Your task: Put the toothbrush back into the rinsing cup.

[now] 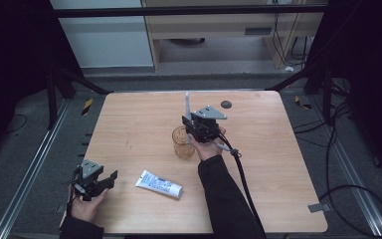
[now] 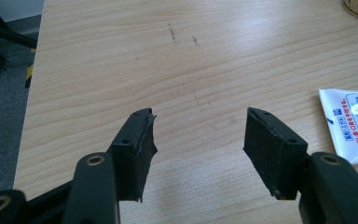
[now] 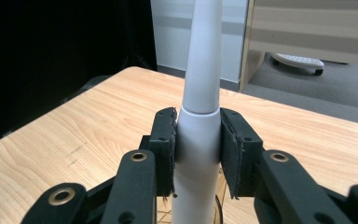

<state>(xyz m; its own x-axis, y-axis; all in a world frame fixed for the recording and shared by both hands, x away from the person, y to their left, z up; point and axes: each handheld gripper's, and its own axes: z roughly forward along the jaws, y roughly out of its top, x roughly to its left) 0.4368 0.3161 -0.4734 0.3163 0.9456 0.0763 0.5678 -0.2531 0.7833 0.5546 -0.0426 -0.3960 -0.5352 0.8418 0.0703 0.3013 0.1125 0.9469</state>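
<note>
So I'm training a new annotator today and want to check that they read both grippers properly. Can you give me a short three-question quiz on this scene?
1. True or false: the left gripper has its jaws shut on the toothpaste tube.
2. What does the right gripper hold?
A. a white electric toothbrush
B. a spoon
C. a marker pen
3. Fill in: the right gripper is above an amber glass ____ on the wooden table.

Key:
1. False: its jaws are open with nothing between them, and the tube lies on the table apart from it.
2. A: the pads press its handle from both sides, and it stands upright.
3. Cup.
</note>
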